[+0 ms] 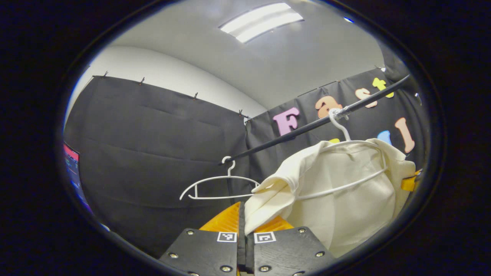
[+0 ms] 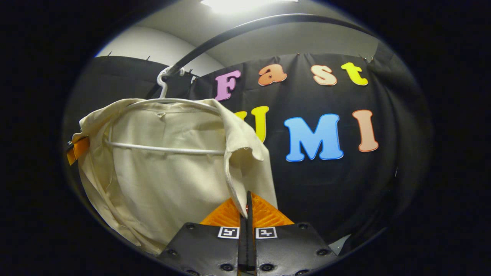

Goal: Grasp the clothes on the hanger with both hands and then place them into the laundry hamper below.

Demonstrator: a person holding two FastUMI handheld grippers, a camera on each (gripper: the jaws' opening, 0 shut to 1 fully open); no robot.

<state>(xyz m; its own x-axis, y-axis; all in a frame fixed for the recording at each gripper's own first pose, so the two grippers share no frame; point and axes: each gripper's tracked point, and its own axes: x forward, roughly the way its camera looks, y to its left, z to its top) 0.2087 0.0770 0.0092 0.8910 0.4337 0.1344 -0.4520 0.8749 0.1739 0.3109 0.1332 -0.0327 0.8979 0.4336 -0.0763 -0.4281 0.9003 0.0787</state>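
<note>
- The cream shirt [image 1: 345,191] hangs on a white hanger [image 2: 165,147] from the dark rail [image 1: 307,128], above both tools.
- The left tool [image 1: 245,220] is closed on one lower edge of the shirt; the right tool [image 2: 247,207] is closed on the opposite edge.
- The coming move, I think, is to pull downward; the hamper is out of sight.
- An empty hanger [image 1: 218,188] hangs near.
- I cannot read any brand or label on the shirt.

The left hand-held gripper [image 1: 245,224] points upward, its two fingers pressed together on a fold of the cream garment [image 1: 345,191]. The right hand-held gripper [image 2: 248,209] also points upward, with both fingers closed on the other edge of this garment.
</note>
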